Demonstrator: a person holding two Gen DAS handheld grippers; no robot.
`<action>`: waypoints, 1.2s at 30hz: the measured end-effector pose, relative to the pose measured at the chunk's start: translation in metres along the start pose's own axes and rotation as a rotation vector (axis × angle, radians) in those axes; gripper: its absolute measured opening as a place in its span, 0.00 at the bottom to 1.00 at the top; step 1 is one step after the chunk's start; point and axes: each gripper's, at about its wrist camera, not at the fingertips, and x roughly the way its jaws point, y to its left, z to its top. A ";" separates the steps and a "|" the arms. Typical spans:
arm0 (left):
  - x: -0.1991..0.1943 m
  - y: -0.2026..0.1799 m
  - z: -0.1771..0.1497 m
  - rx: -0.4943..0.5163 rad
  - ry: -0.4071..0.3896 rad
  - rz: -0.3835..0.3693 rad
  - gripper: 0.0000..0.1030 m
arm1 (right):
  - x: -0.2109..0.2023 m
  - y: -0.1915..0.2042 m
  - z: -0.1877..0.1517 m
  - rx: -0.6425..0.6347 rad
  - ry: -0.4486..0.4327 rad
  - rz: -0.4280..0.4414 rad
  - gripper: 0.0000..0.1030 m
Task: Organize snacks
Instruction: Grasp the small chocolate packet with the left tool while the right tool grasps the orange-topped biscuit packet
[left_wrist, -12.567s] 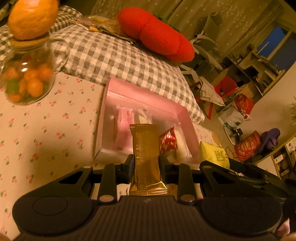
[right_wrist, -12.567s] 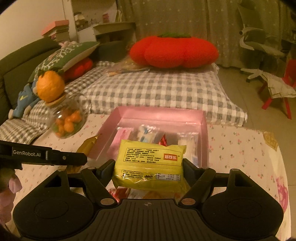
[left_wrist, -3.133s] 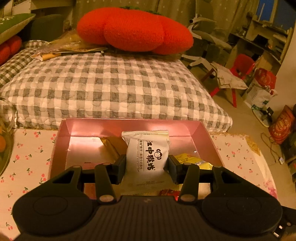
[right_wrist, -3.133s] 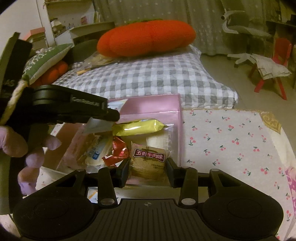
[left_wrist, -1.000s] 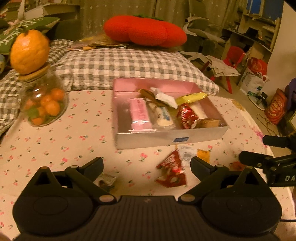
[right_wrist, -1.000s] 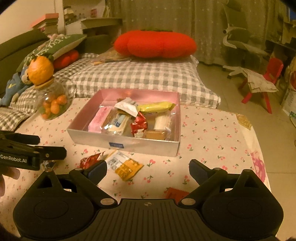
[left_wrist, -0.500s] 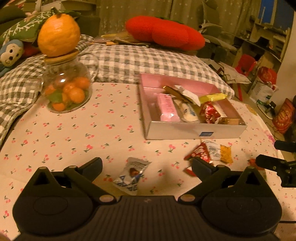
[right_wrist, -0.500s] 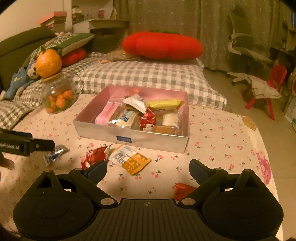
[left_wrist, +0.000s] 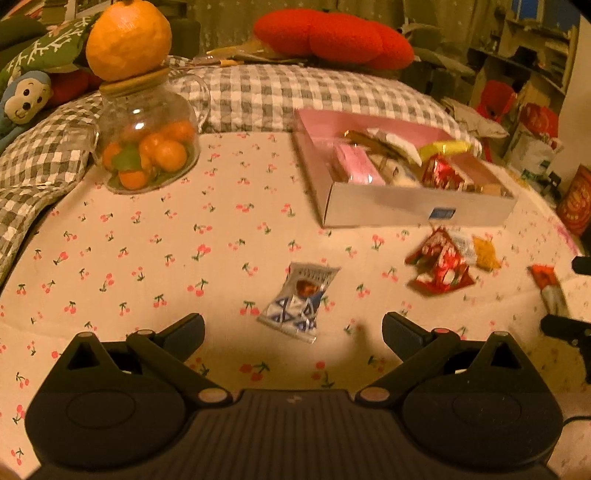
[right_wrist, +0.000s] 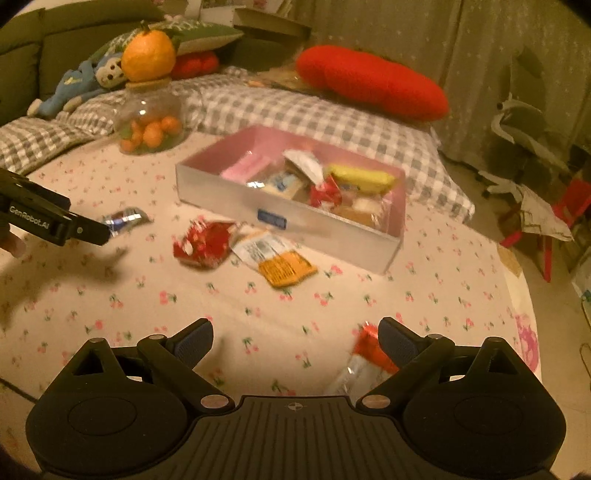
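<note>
- Left wrist view: the left tool (left_wrist: 293, 326) hung over the counter (left_wrist: 147, 258) with its jaws spread wide and nothing between them.
- The blue-and-white snack packet (left_wrist: 301, 301) lay flat on the cherry-print cloth, straight ahead of that tool and just beyond the gap of its jaws. Its long axis ran away from the camera, leaning a little to the right. It was a small crinkled pouch with a triangle pattern and a brown picture near its far end.
- Farther right lay a red wrapper (left_wrist: 439, 264) touching a white-and-orange sachet (left_wrist: 476, 251), both just before the pink box (left_wrist: 406, 206), which already held several snacks.
- Right wrist view: the right tool (right_wrist: 295, 341) was likewise spread and empty. A red-and-silver packet (right_wrist: 364, 360) lay just beside its right finger, partly hidden by it, its long axis slanting up to the right.
- The left tool's tip (right_wrist: 66, 225) sat near the blue packet (right_wrist: 123, 218), so I judged the left hand nearer to that one and the right hand nearer to the red-and-silver one.
- The frames were blurred, so print on the wrappers could not be read.
</note>
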 end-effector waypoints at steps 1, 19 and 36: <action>0.002 0.000 -0.002 0.005 0.003 0.000 1.00 | 0.000 -0.002 -0.003 0.004 0.006 -0.005 0.95; 0.019 0.001 -0.016 0.050 -0.020 0.041 1.00 | 0.022 -0.051 -0.038 0.264 0.127 0.005 1.00; 0.030 -0.002 0.004 0.044 0.007 0.037 0.87 | 0.045 -0.061 -0.014 0.292 0.191 -0.018 1.00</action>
